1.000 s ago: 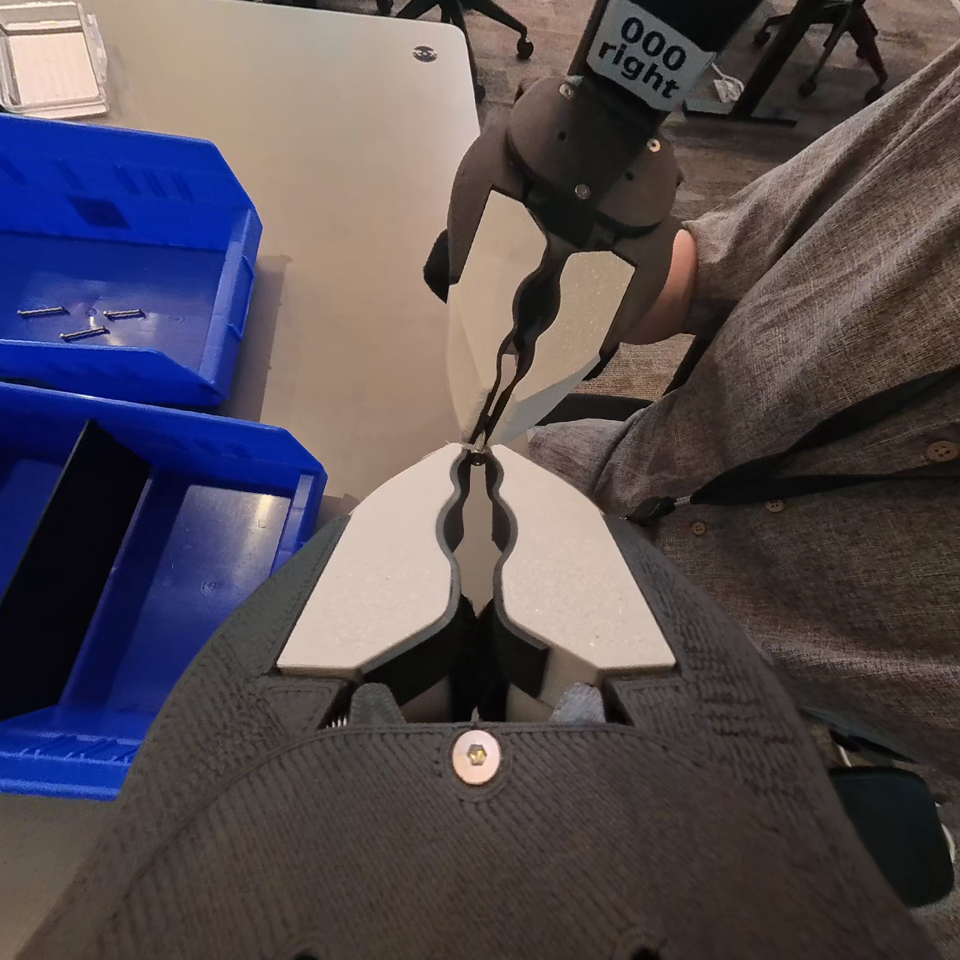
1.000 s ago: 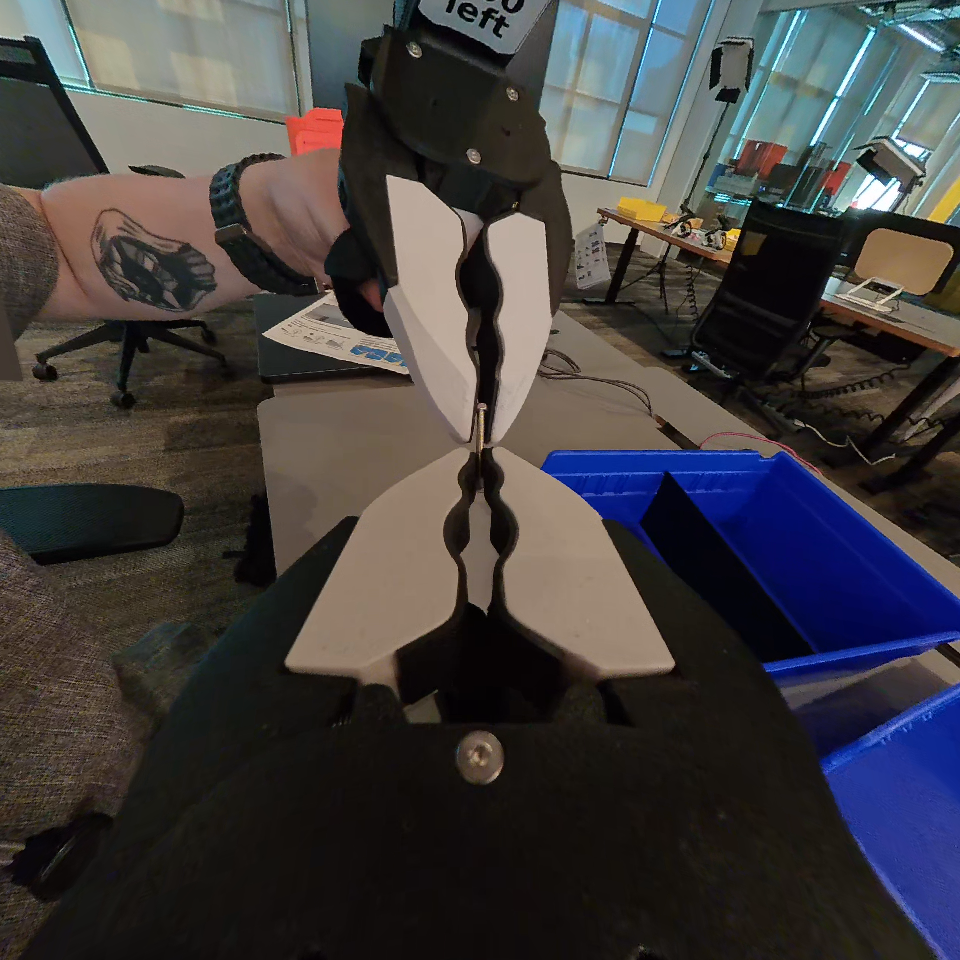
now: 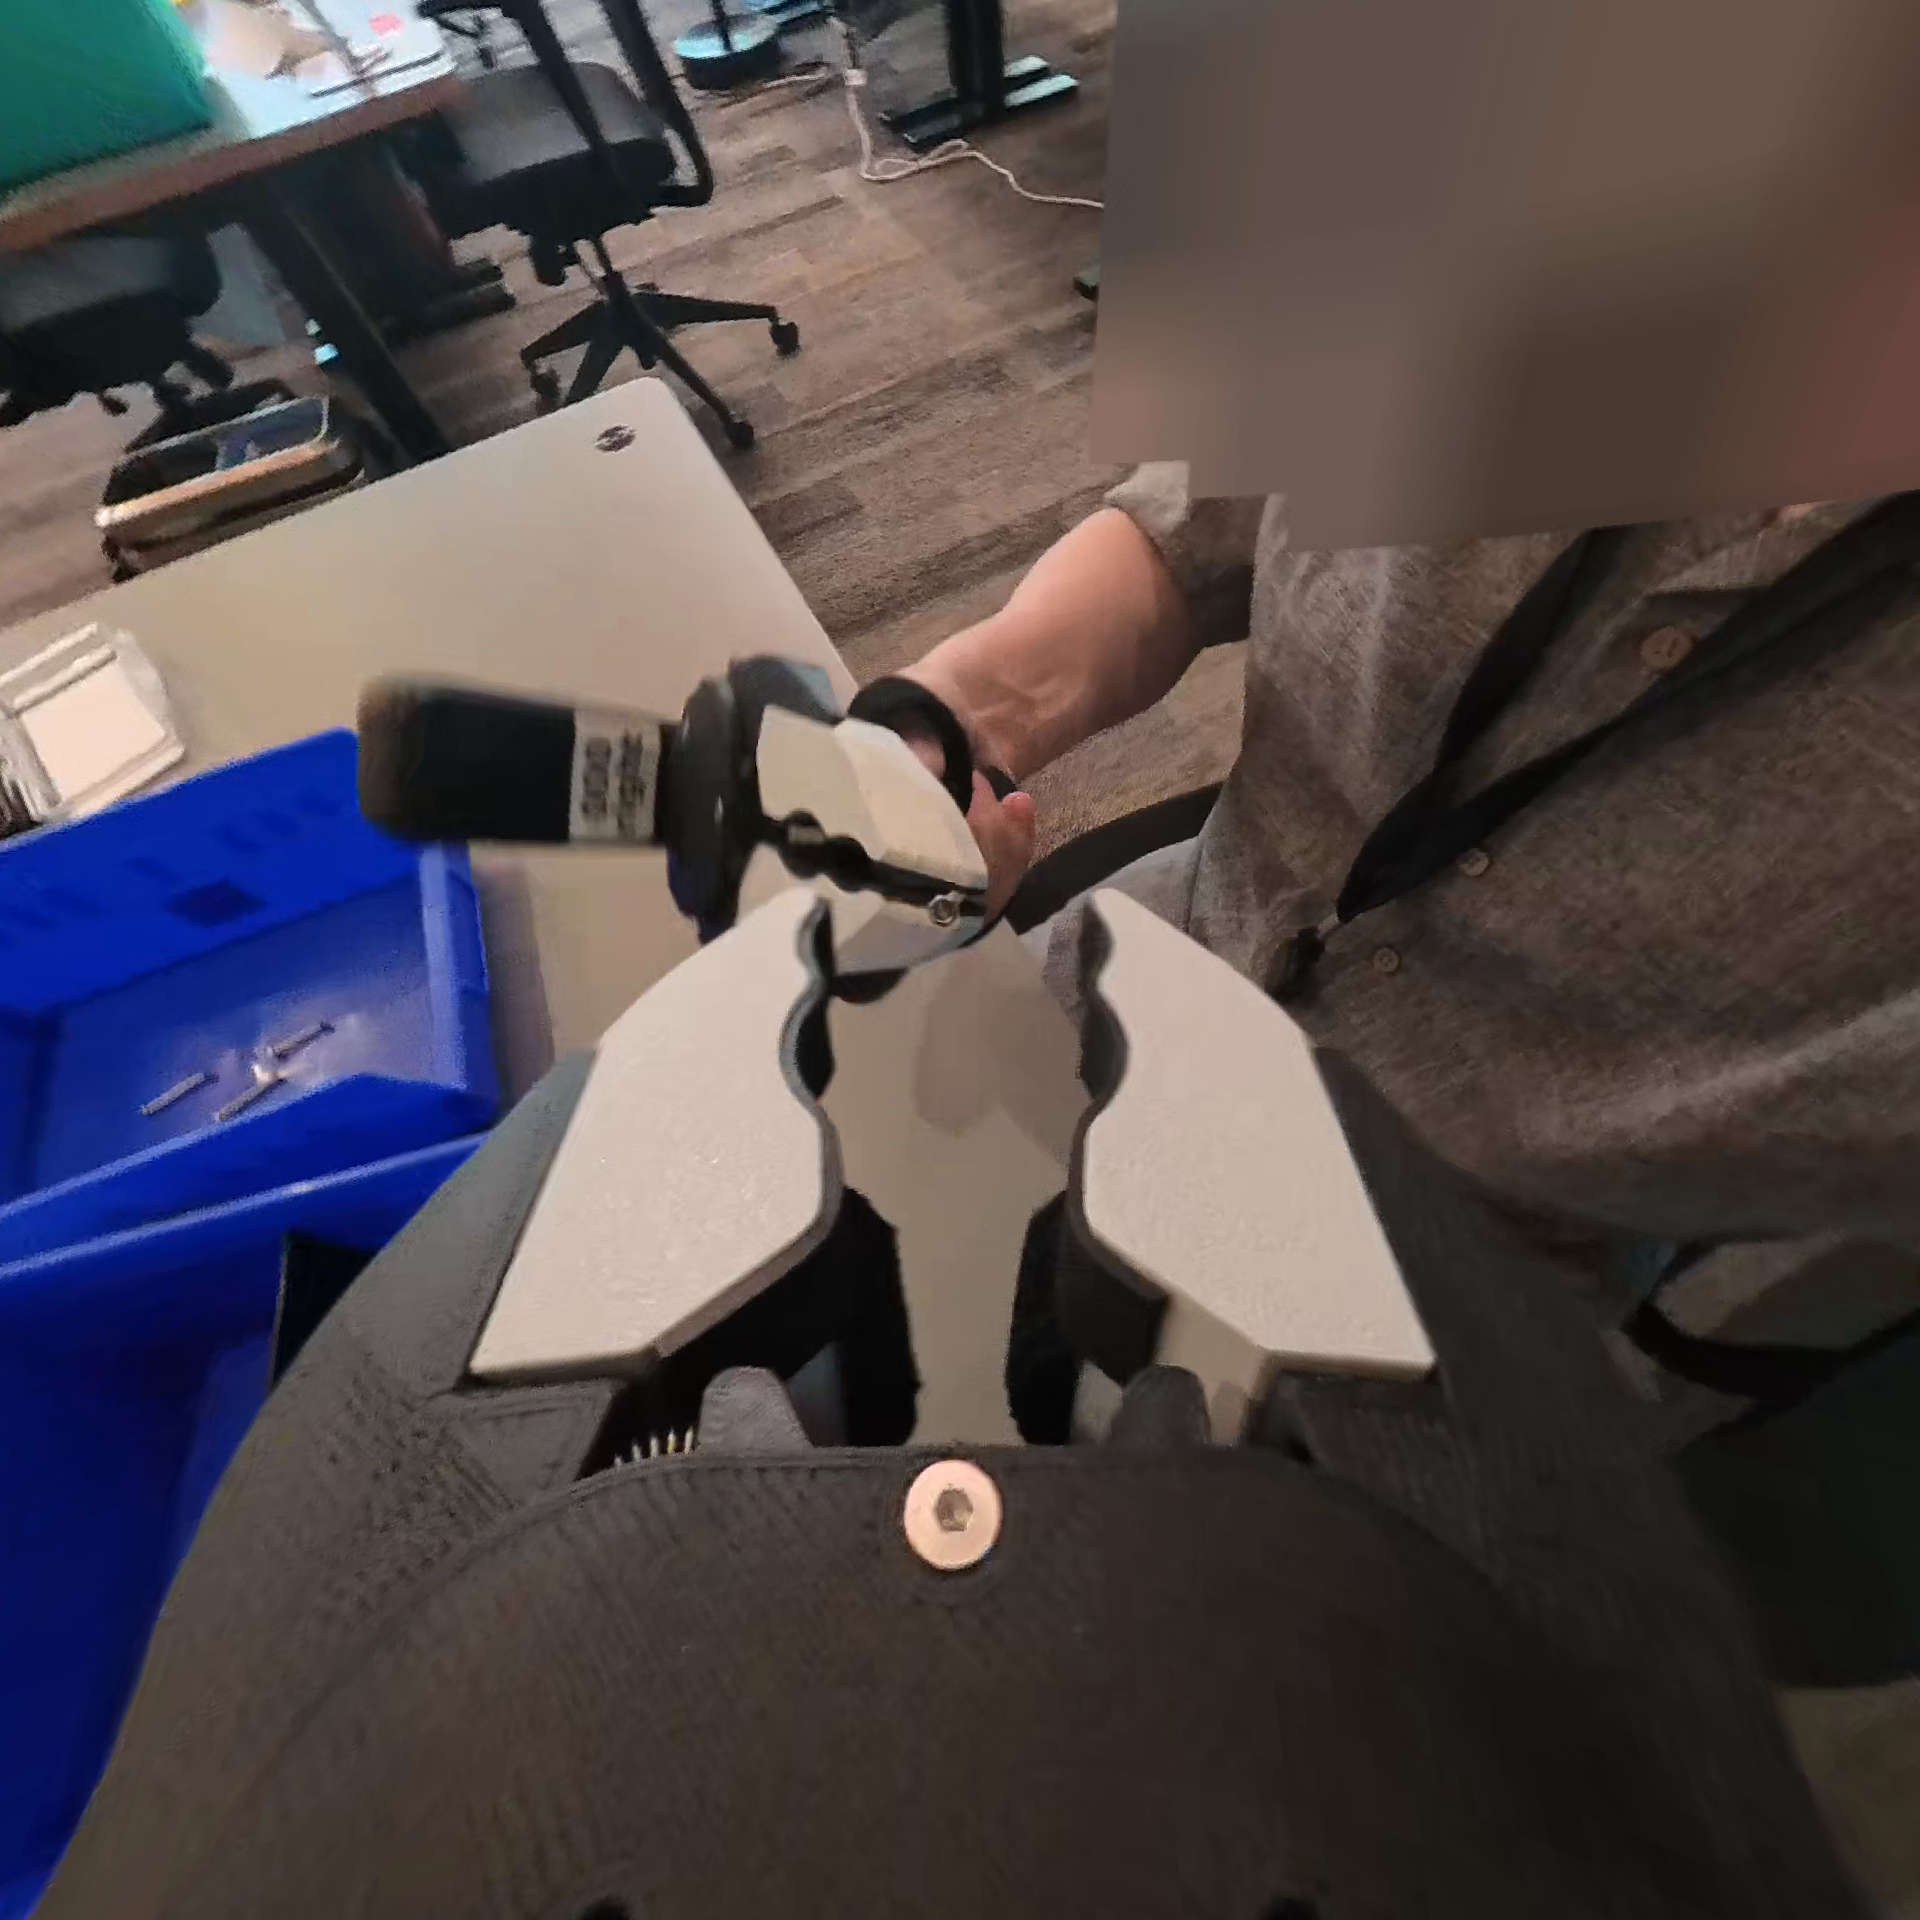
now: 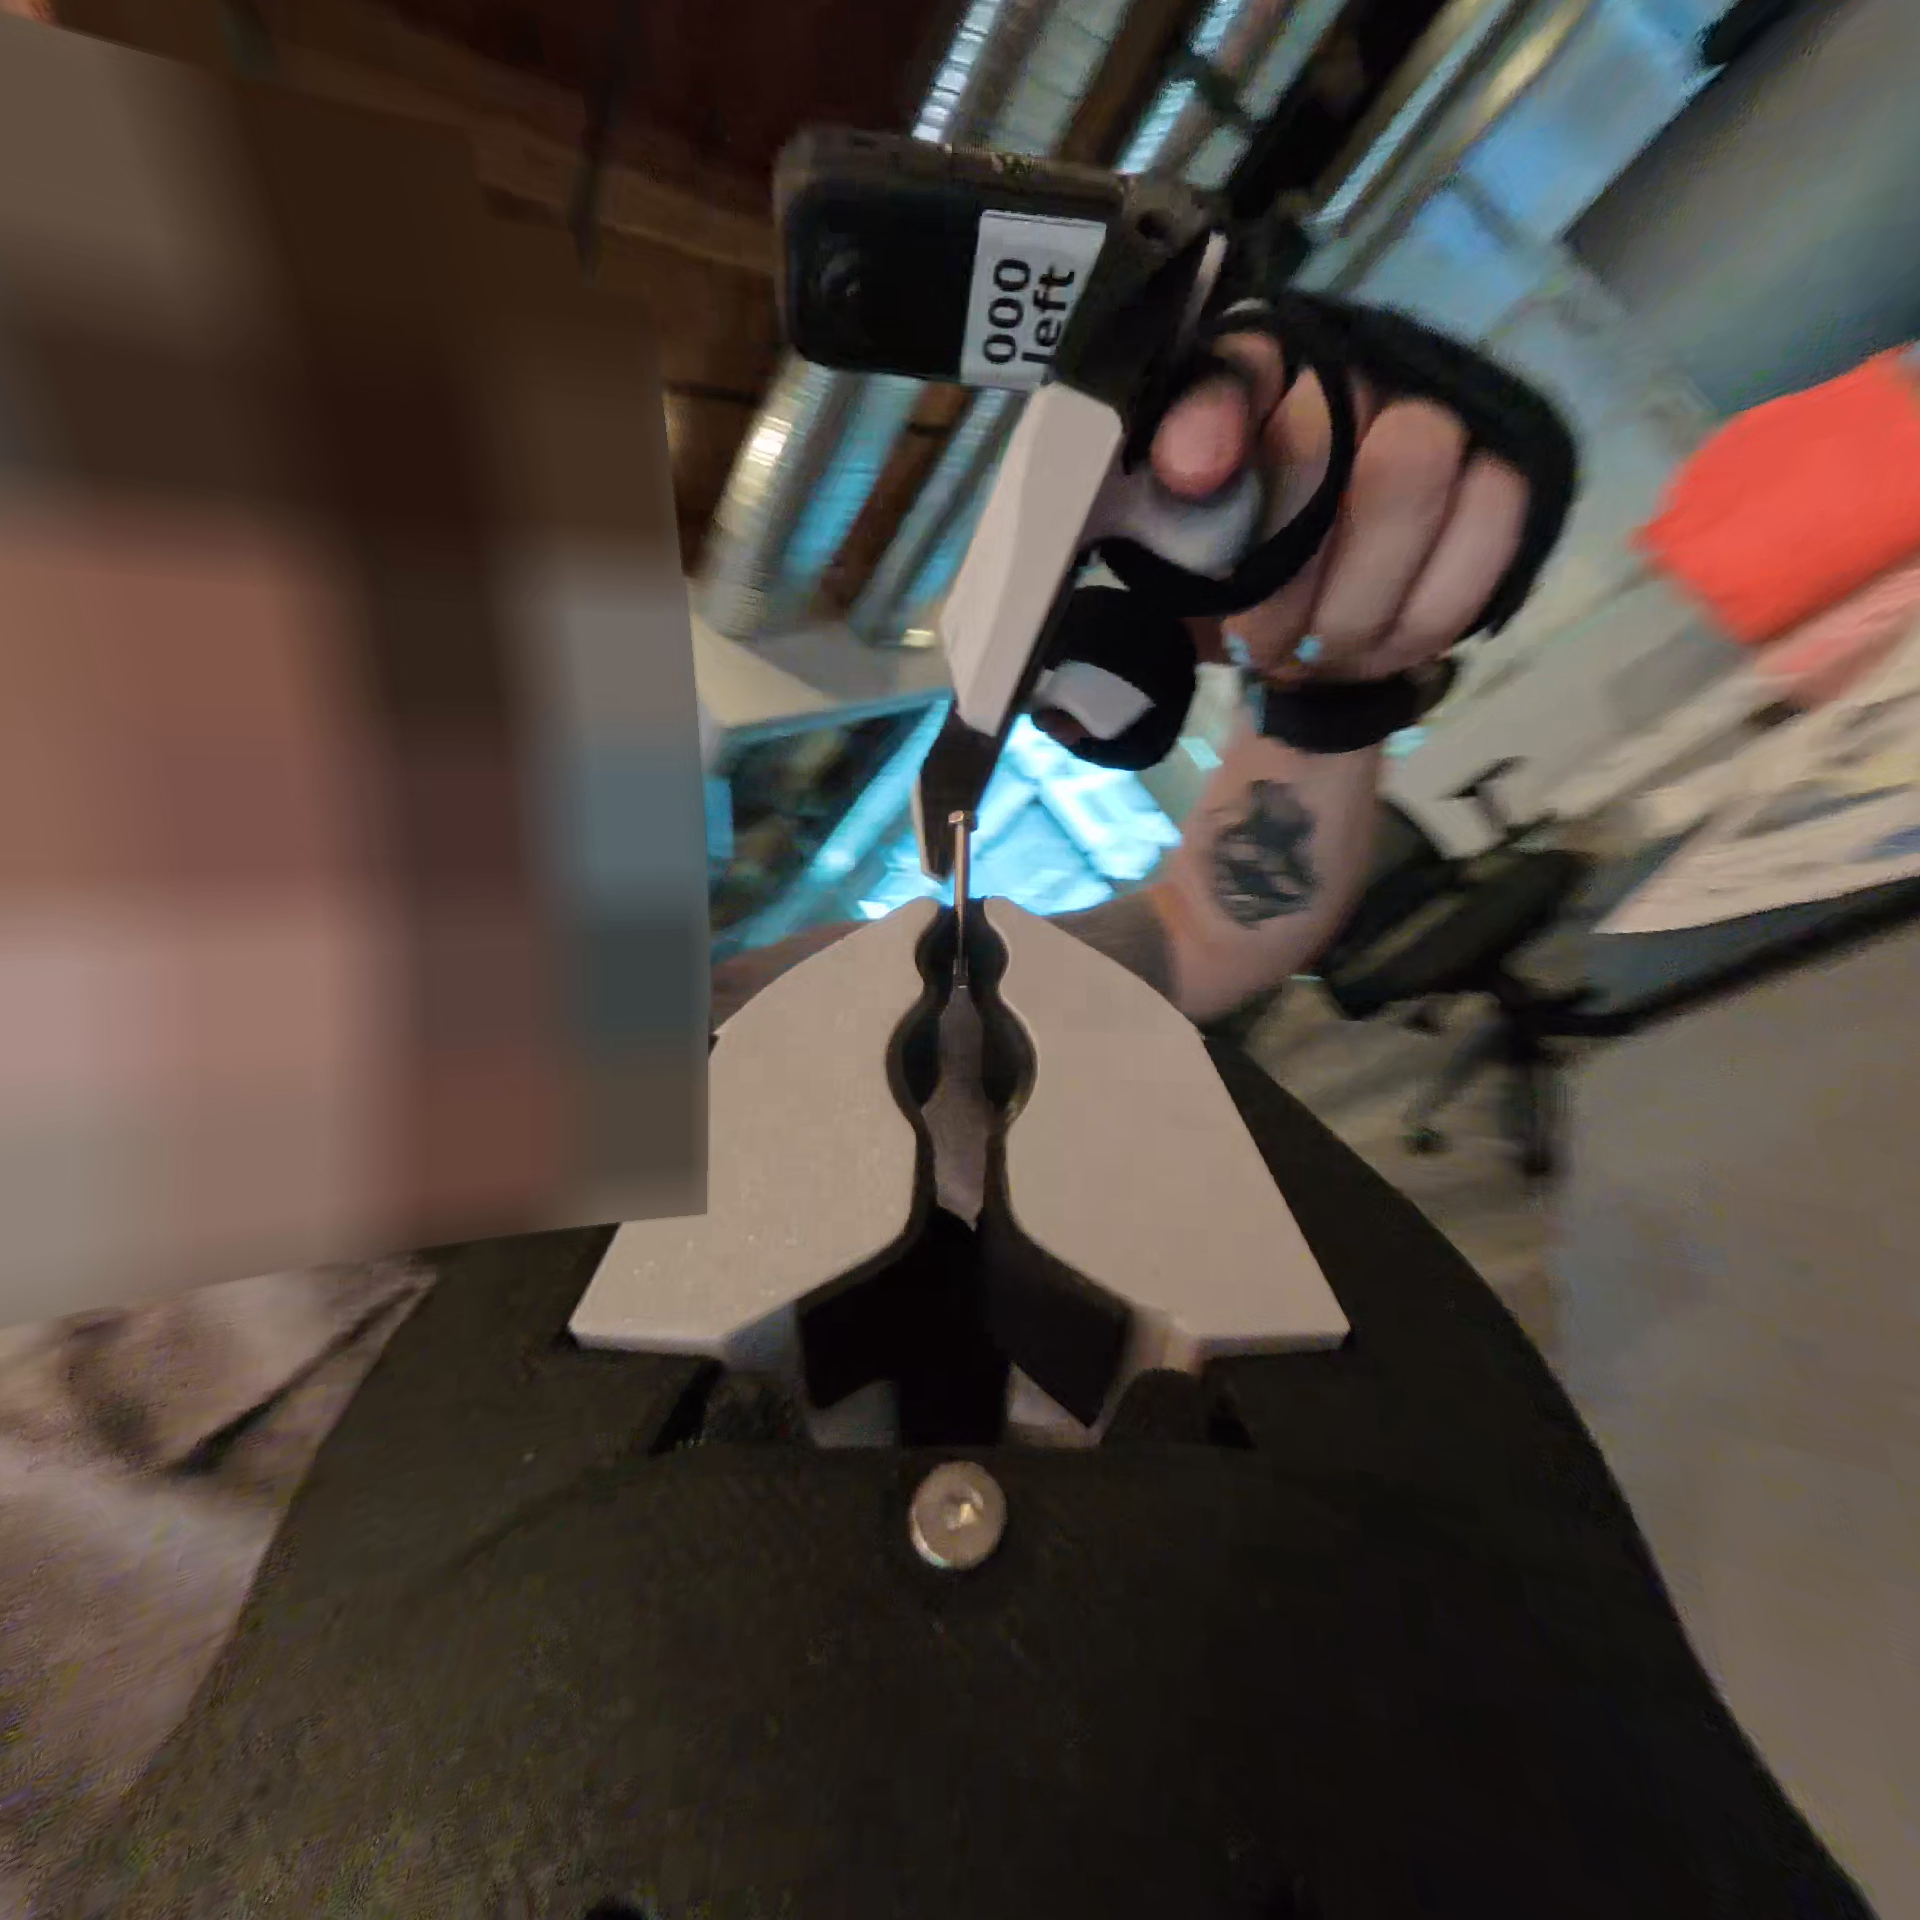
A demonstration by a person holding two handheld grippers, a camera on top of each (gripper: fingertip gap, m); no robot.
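My right gripper point(image 4: 961, 920) is shut on a thin metal screw point(image 4: 962, 883), which stands up out of its tips. In the left wrist view it point(image 3: 935, 883) lies sideways with the screw's head point(image 3: 942, 910) at its tip. My left gripper point(image 3: 956, 914) is open, its grey fingers point(image 3: 686, 1143) spread on either side of that tip and not touching the screw. From the right wrist view the left gripper point(image 4: 951, 795) is seen side on, its tip just beside the screw's head. Both are held in the air in front of the person.
A blue bin point(image 3: 457, 987) at left holds three small screws point(image 3: 249, 1070); a second blue bin point(image 3: 125, 1351) is nearer. Behind lie the grey table point(image 3: 499, 582), a clear plastic box point(image 3: 83, 717) and office chairs point(image 3: 603, 187). The person's grey shirt point(image 3: 1558, 935) fills the right.
My left gripper has opened and let go of the screw. My right gripper keeps hold of it and has turned on its side. Both cameras have swung up, away from the table.
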